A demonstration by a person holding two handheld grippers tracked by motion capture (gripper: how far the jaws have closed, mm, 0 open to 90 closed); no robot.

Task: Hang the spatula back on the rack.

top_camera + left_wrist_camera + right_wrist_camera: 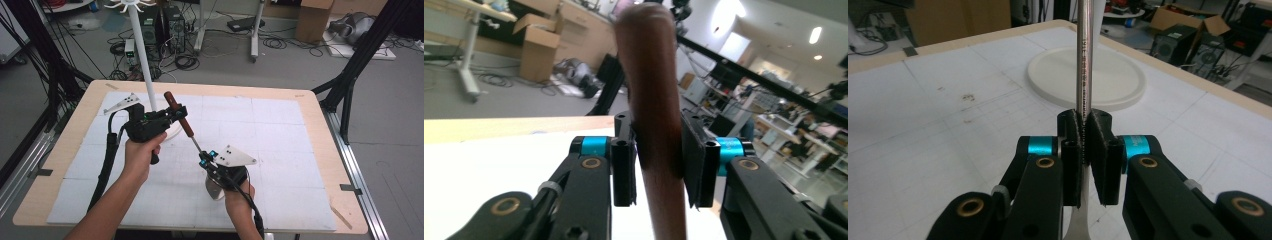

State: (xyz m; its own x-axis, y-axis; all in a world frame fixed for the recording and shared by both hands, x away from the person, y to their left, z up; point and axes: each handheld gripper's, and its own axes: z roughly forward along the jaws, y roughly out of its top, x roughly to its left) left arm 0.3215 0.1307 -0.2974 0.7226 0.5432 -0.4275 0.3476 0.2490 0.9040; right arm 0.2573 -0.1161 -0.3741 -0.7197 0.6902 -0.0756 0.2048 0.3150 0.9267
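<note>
A utensil with a brown wooden handle [180, 116] and a thin metal shaft [198, 145] hangs tilted above the white mat, handle end up and to the back. My left gripper [176, 114] is shut on the wooden handle [649, 75], with both pads pressed against its sides. My right gripper [206, 159] is shut on the metal shaft [1084, 55], lower down and nearer the front edge. The shiny metal head [215, 190] pokes out below the right gripper. Each gripper is held in a hand coming in from the bottom.
A white stand with a tall pole [143, 65] and a round base [1088, 75] rises just behind the left gripper. The white mat [280, 150] covers a wooden table [320, 130]. Black frame legs [350, 85] flank the table; cables and boxes lie on the floor beyond.
</note>
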